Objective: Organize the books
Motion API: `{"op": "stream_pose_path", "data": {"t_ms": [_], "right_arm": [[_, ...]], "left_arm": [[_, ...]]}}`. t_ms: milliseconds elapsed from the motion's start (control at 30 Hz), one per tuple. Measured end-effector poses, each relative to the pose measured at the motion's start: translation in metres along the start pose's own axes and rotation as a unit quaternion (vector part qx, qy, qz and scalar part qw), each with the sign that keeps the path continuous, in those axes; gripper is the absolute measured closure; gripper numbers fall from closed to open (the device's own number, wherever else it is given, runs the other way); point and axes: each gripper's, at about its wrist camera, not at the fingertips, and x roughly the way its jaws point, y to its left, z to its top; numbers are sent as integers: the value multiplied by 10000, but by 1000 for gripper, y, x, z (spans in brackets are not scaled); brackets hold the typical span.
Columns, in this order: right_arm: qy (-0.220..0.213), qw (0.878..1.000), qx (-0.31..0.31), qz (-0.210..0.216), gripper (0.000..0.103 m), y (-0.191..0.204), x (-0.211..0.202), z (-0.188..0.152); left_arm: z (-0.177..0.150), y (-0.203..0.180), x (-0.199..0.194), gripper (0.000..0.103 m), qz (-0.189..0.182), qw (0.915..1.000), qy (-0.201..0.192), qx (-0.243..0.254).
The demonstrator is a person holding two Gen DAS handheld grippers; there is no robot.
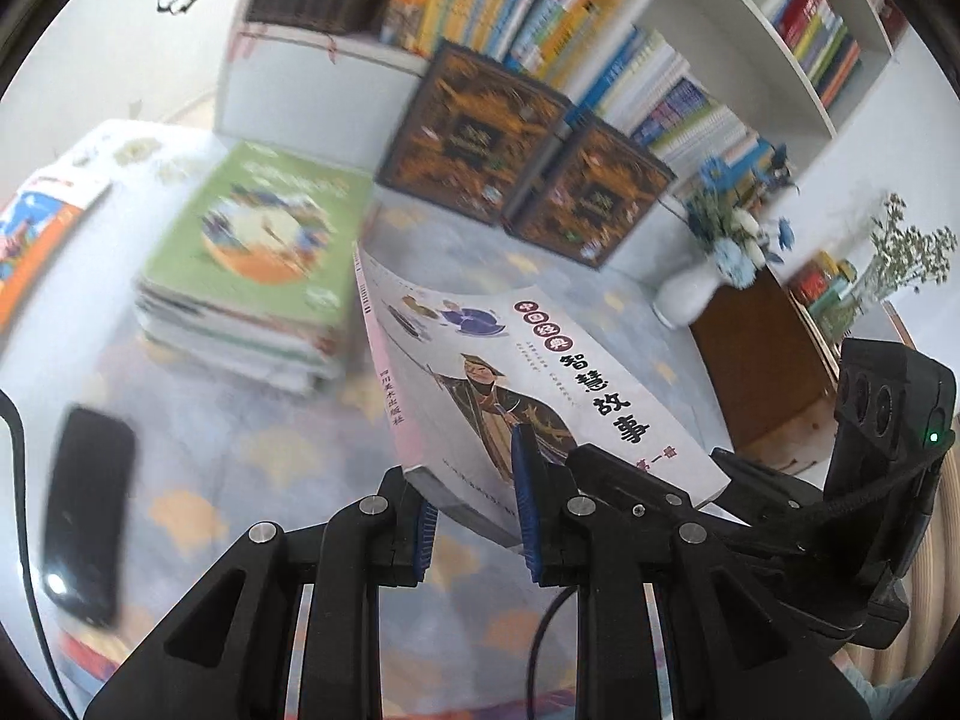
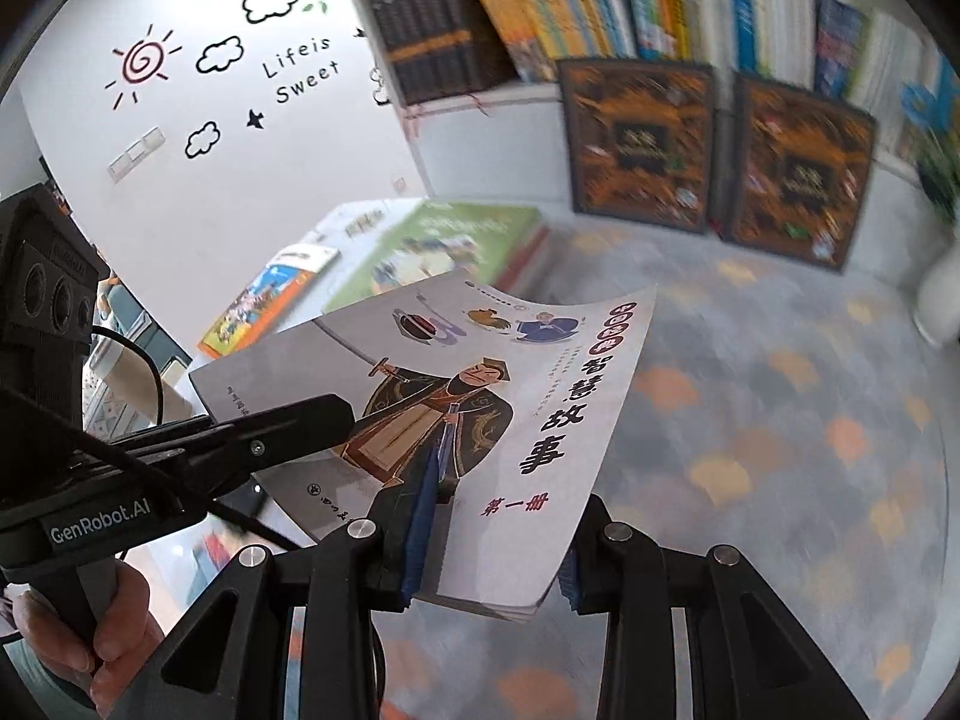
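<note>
Left gripper (image 1: 474, 516): blue pads clamped on the near edge of the white storybook (image 1: 528, 384), one pad under the spine side, the other on the cover. Right gripper (image 2: 492, 540): closed on the same storybook (image 2: 480, 420) at its lower corner, left pad flat on the cover, right pad behind the page edge. The book hangs tilted in the air between both grippers, above the patterned tablecloth (image 2: 780, 450), touching nothing else. The cover shows a robed figure and black Chinese title characters.

In the right wrist view a hand (image 2: 90, 618) grips the left tool's handle at lower left.

A black phone (image 1: 87, 516) lies near the table's left edge. Beyond it, a stack of books with a green cover on top (image 1: 258, 252) sits toward the far left of the table. An orange-and-blue book (image 1: 30, 240) lies flat further left. At the far edge two dark ornate books (image 1: 474, 132) stand upright, side by side, against the white bookshelf (image 1: 720, 30). A white vase with blue flowers (image 1: 690, 294) stands at the far right corner. The shelf rows are full of coloured spines, too blurred to read.
</note>
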Motion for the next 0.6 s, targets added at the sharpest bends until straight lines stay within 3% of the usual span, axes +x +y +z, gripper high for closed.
{"op": "stream_pose_path", "data": {"t_ms": [300,600], "right_arm": [[22,10000,-38,-71,69,57,66,59],[259,9989,255,-285,67,67,119,93]], "left_arm": [[53,80,-2,84,63,9997,-225,-25],[85,139,24,82,-64,9993,-242,-261]]}}
